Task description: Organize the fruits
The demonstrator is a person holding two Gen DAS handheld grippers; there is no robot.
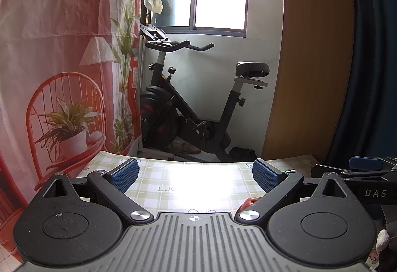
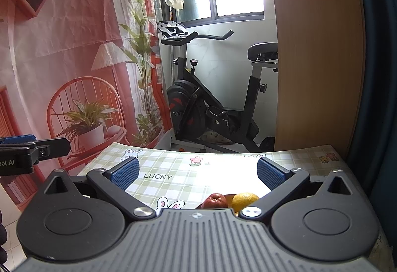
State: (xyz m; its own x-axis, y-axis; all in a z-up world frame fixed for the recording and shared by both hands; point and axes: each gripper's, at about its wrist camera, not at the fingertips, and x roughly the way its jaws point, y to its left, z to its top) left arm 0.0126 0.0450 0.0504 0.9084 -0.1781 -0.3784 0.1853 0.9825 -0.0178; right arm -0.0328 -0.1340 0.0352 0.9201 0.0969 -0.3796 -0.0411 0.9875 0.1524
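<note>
Both tongs (image 1: 194, 174) (image 2: 198, 172) gape wide over checked tablecloth (image 2: 173, 167), exercise bike (image 2: 211, 103) beyond.

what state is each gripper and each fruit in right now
left gripper: open, empty, held above the table
right gripper: open, empty, held above the table
red apple: whole, resting low by the right gripper, ungripped
yellow citrus fruit: whole, beside the apple, ungripped
table: covered by a checked cloth, glare at its middle

"LUCKY" on tablecloth (image 2: 173, 165)
</note>
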